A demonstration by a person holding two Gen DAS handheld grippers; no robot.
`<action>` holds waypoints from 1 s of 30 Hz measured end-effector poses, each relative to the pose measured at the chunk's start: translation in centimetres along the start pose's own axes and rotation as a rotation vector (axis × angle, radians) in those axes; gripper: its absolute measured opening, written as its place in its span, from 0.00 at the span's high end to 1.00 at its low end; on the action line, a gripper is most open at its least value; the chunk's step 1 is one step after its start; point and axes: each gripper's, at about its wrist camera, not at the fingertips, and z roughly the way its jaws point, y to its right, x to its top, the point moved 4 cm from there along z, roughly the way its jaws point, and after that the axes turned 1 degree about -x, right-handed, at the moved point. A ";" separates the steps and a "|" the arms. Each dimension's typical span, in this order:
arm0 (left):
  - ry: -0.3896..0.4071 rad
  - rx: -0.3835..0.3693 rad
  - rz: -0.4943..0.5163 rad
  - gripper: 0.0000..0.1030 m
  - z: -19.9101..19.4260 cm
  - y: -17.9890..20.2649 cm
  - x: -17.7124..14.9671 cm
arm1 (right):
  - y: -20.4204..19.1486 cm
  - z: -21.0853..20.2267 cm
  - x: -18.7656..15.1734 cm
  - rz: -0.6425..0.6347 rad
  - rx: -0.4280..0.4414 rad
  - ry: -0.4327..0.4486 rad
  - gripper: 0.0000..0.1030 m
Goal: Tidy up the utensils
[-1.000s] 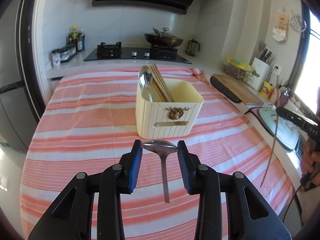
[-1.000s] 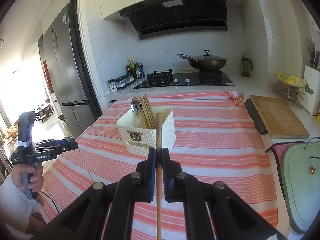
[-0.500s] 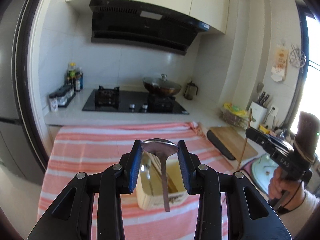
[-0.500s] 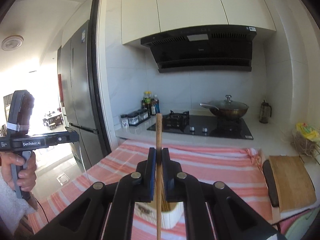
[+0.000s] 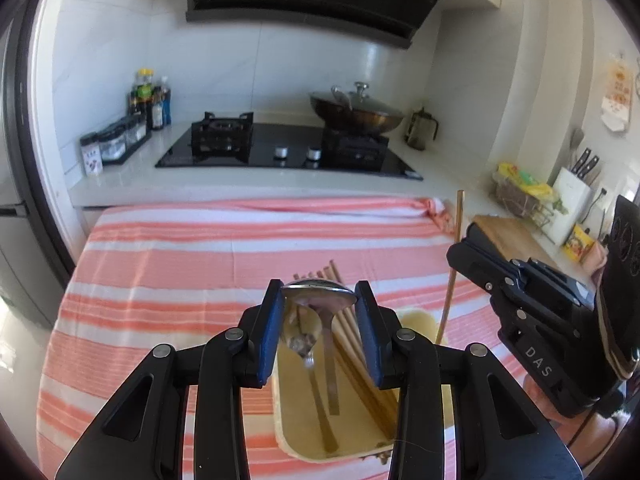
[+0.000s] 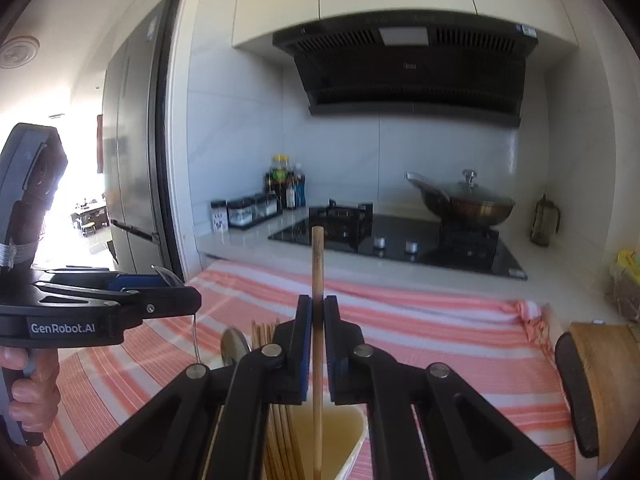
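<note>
Compared with half a second ago, both cameras are now tipping downward: the cream utensil holder [image 5: 340,412], then low in both views, is now sitting directly beneath both tools, its open top filling the lower middle of each picture. The left tongs [image 5: 320,320] are still clenching the bowl of a metal spoon [image 5: 320,300], whose handle is hanging down into the holder. The right tongs [image 6: 318,344] are still pinching a single wooden chopstick [image 6: 318,280] upright, its lower end reaching down into the holder's mouth. Inside the holder, a bundle of chopsticks [image 5: 356,356] and a second spoon [image 6: 235,346] are leaning against the wall.

The holder is standing on a surface covered by a pink-and-white striped cloth [image 5: 200,264]. Behind it a pale kitchen counter is carrying a black gas hob [image 5: 280,152], a lidded wok [image 5: 356,110], sauce bottles [image 5: 150,98] and a row of spice jars [image 5: 114,144]. A black range hood [image 6: 404,64] is hanging under cream cabinets, a grey fridge [image 6: 128,160] is standing at the left, and a wooden cutting board [image 6: 604,380] and a knife block [image 5: 572,200] are sitting at the right.

The body of the left tool is reading "GenRobot.AI" in the right wrist view, and the right tool is showing "DAS" in the left wrist view.
</note>
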 end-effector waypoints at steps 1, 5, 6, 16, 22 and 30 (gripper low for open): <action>-0.018 0.006 -0.002 0.65 0.9 -0.2 -0.5 | 0.3 0.9 -0.7 0.014 0.008 -0.030 0.94; -0.066 0.030 -0.009 0.65 3.1 -0.7 -1.8 | 1.2 3.7 -3.0 0.101 0.046 -0.146 0.92; -0.077 0.035 -0.010 0.64 3.5 -0.9 -2.0 | 1.2 4.1 -3.5 0.116 0.052 -0.170 0.92; 0.025 0.137 0.064 0.06 -6.2 -1.3 -4.4 | 1.9 -4.2 -1.4 0.150 -0.004 -0.100 0.48; 0.083 0.126 -0.020 0.00 -13.5 0.8 -10.2 | 0.2 -13.8 -3.0 0.178 -0.052 -0.070 0.33; 0.063 0.132 -0.017 0.00 -18.5 3.7 -14.3 | -4.2 -21.7 -8.0 0.185 -0.116 -0.127 0.19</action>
